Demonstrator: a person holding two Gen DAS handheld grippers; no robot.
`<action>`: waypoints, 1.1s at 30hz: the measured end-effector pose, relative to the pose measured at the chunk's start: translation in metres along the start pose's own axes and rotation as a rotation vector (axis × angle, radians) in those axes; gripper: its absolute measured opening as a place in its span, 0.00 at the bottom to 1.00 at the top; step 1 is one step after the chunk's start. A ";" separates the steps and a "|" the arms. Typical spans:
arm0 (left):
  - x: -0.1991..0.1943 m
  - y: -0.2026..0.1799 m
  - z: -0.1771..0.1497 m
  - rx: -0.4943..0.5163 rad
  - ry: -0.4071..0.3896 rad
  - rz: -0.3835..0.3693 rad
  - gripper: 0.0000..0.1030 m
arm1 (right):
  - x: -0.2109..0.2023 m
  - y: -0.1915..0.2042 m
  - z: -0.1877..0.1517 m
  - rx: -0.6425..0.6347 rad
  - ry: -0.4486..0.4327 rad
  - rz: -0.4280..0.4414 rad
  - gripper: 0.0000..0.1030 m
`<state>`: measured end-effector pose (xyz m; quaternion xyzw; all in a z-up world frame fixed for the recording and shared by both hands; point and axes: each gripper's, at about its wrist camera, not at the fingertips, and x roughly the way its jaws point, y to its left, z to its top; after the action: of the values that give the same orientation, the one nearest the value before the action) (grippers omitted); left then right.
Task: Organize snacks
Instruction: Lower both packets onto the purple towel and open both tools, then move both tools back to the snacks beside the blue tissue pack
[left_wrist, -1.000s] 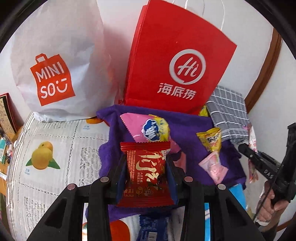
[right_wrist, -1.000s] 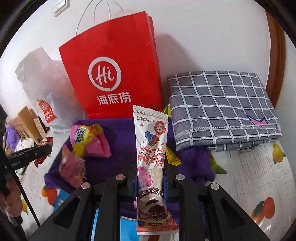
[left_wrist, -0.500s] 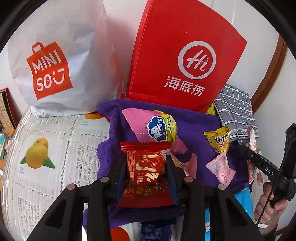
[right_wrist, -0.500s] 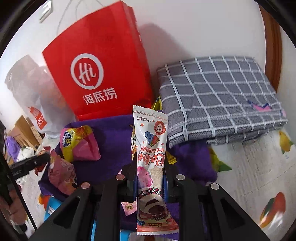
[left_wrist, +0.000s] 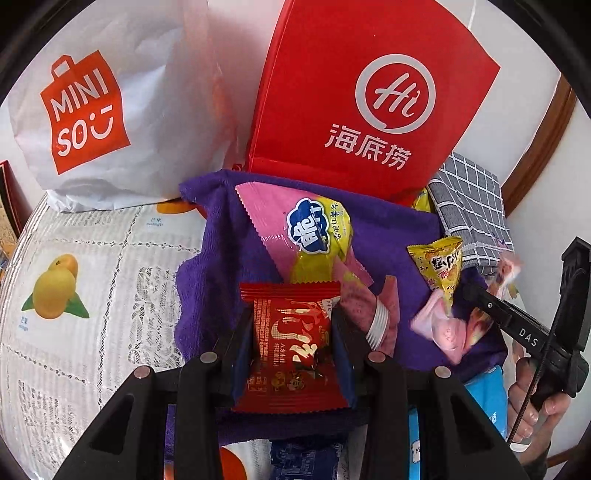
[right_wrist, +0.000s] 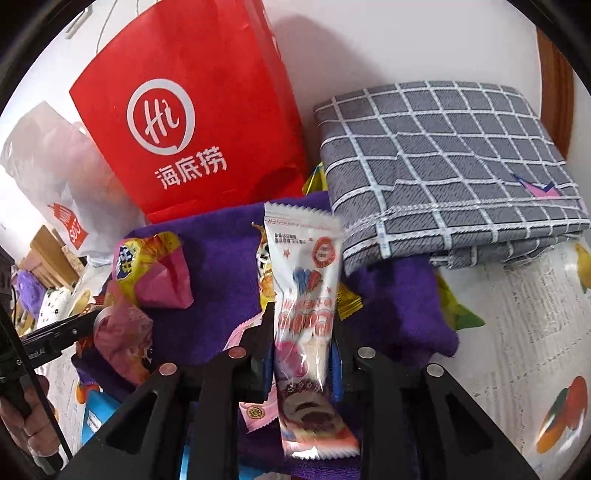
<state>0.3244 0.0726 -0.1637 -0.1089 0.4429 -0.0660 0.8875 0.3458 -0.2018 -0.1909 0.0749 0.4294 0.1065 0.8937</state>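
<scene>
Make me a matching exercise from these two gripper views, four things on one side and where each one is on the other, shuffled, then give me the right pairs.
Things
1. red packet
2. long white packet
3. red bag
4. checked cloth

Places
A. folded, lying partly over the purple towel's right side
B. between the left gripper's fingers
C. standing against the wall behind the purple towel
D. between the right gripper's fingers

Pairs: 1-B, 2-D, 3-C, 4-A
</scene>
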 end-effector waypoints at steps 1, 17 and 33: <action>0.000 0.000 0.000 0.001 0.002 -0.001 0.36 | -0.001 0.001 0.000 -0.001 -0.004 0.000 0.30; -0.025 -0.011 -0.004 0.053 -0.015 0.018 0.61 | -0.075 0.031 0.000 -0.032 -0.119 -0.003 0.43; -0.102 -0.019 -0.048 0.099 -0.070 0.014 0.61 | -0.160 0.080 -0.062 -0.137 -0.143 0.027 0.52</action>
<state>0.2244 0.0700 -0.1085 -0.0641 0.4086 -0.0776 0.9072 0.1903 -0.1627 -0.0911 0.0267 0.3550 0.1421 0.9236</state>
